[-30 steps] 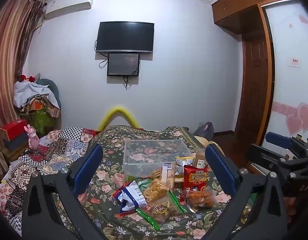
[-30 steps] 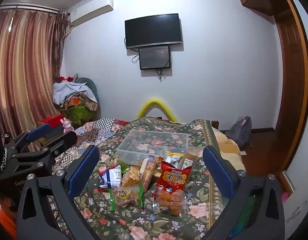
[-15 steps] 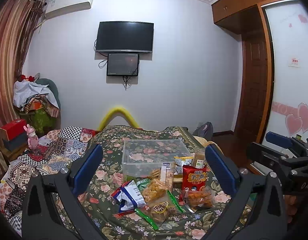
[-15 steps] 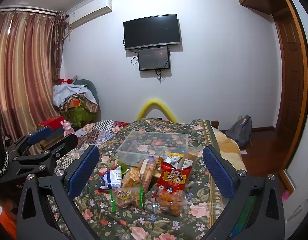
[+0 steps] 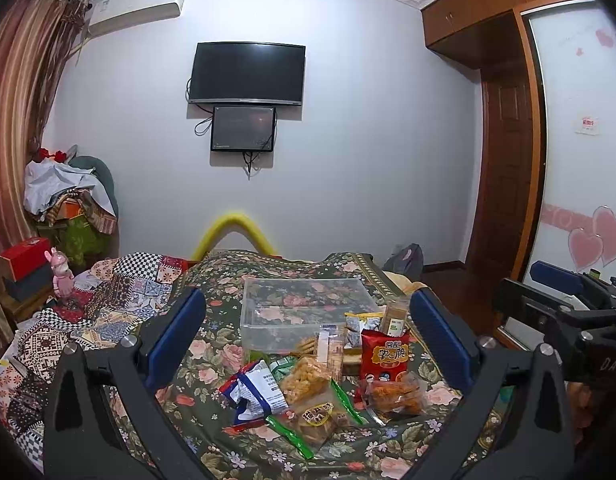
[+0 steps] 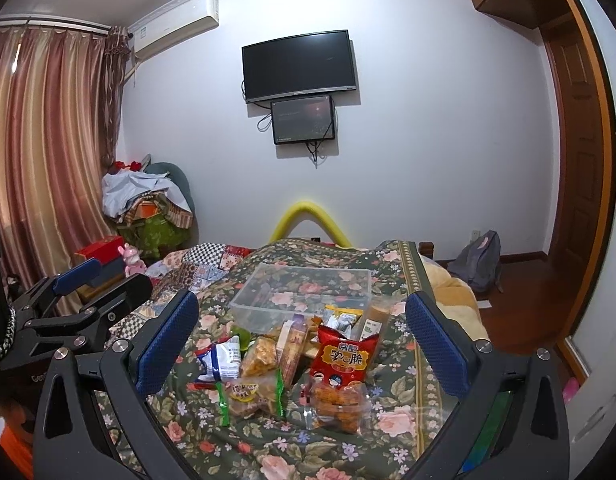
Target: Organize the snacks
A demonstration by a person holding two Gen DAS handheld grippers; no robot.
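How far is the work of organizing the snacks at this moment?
Nothing looks done: the clear box holds no snacks. Nothing is in hand: the left gripper and the right gripper are both open and hold nothing. All is left: the red packet, the blue and white packet and the other snacks lie in a pile in front of the box.

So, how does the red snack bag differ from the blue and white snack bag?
The red snack bag stands propped up, facing the camera; the blue and white snack bag lies crumpled. The red one sits to the right of the pile, the blue and white one to the left. Both lie on the floral cover, outside the clear box.
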